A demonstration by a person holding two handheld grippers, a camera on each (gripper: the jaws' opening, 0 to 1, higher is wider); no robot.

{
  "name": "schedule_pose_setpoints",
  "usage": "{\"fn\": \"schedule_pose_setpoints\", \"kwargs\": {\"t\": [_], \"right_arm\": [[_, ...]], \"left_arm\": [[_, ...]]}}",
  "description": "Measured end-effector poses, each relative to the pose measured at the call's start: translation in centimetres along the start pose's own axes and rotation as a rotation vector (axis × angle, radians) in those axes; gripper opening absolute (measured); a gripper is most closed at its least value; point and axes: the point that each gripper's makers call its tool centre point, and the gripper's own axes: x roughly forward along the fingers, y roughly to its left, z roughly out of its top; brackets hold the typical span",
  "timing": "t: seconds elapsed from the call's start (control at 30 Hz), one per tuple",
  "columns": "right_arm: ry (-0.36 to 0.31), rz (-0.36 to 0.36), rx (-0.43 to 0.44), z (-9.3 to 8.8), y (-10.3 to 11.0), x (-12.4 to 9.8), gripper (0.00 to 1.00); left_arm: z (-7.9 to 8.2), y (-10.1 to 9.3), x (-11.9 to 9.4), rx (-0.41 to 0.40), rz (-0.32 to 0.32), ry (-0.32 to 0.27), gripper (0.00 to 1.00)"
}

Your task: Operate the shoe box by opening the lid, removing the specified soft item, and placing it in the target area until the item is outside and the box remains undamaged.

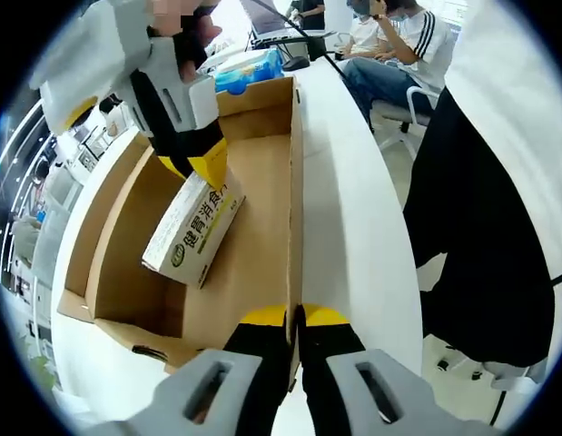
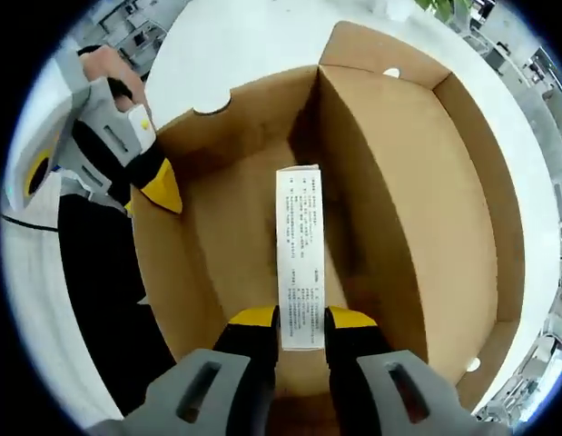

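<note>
The right gripper [image 2: 301, 320] has its fingers clamped on the near end of the small white packet [image 2: 300, 269], which sits tilted inside the open cardboard box [image 2: 417, 182]. The left gripper [image 1: 294, 318] has its fingers pinched on the box's side wall, steadying it near the edge of the white table [image 1: 349, 182]. This looks like the removal step; next comes lifting the packet clear without snagging the cardboard.
</note>
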Motion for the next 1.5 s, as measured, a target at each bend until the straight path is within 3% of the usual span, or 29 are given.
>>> {"fn": "schedule_pose_setpoints", "kwargs": {"t": [0.2, 0.3, 0.37, 0.57, 0.67, 0.77, 1.17, 1.37, 1.5], "right_arm": [[0.031, 0.019, 0.045, -0.8, 0.4, 0.0, 0.19], [0.080, 0.018, 0.047, -1.7, 0.6, 0.3, 0.18], [0.149, 0.051, 0.097, -3.2, 1.5, -0.1, 0.18], [0.104, 0.038, 0.072, -3.3, 1.4, -0.1, 0.19], [0.060, 0.014, 0.072, -2.3, 1.0, 0.5, 0.25], [-0.001, -0.006, 0.091, -0.7, 0.8, 0.8, 0.26], [-0.010, -0.066, 0.081, -0.9, 0.7, 1.7, 0.20], [-0.032, -0.082, 0.081, -1.5, 0.6, 0.6, 0.19], [-0.050, -0.080, 0.126, -1.7, 0.5, 0.4, 0.19]], "left_arm": [[-0.2, 0.0, 0.0, 0.000, 0.002, 0.000, 0.03], [-0.3, 0.0, 0.0, 0.000, 0.002, 0.000, 0.03], [-0.4, 0.0, 0.1, -0.001, 0.003, -0.001, 0.03], [-0.4, -0.1, 0.2, 0.001, 0.005, -0.001, 0.03], [-0.4, -0.2, 0.2, 0.001, 0.007, -0.001, 0.03], [-0.5, -0.2, 0.2, 0.002, 0.008, -0.001, 0.03], [-0.4, -0.2, 0.2, 0.003, 0.008, -0.002, 0.03], [-0.4, -0.2, 0.2, 0.003, 0.009, -0.010, 0.03], [-0.2, -0.2, 0.2, -0.003, 0.004, -0.010, 0.03]]}}
